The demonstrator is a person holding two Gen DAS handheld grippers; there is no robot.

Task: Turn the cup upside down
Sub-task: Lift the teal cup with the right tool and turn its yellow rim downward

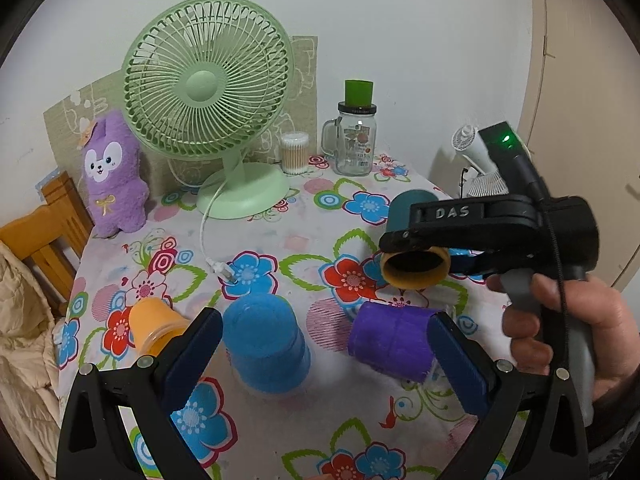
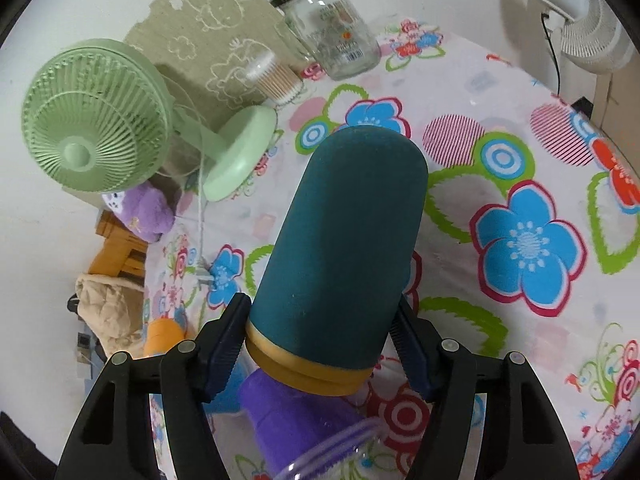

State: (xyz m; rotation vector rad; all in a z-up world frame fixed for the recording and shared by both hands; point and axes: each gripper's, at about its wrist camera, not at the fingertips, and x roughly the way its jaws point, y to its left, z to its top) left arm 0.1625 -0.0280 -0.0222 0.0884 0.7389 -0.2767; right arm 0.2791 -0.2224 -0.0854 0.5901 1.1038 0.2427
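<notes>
Holding the teal felt-wrapped cup with yellow rim (image 2: 344, 248), right gripper (image 2: 320, 354) clamps near its rim, above the floral tablecloth (image 2: 520, 152); long axis horizontal, mouth facing near, base far. Left gripper (image 1: 320, 356) spread wide, empty.

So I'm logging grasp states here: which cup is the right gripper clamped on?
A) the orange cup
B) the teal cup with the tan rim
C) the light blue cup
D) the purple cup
B: the right gripper has both pads against the teal cup near its tan rim, holding it above the floral tablecloth.
</notes>
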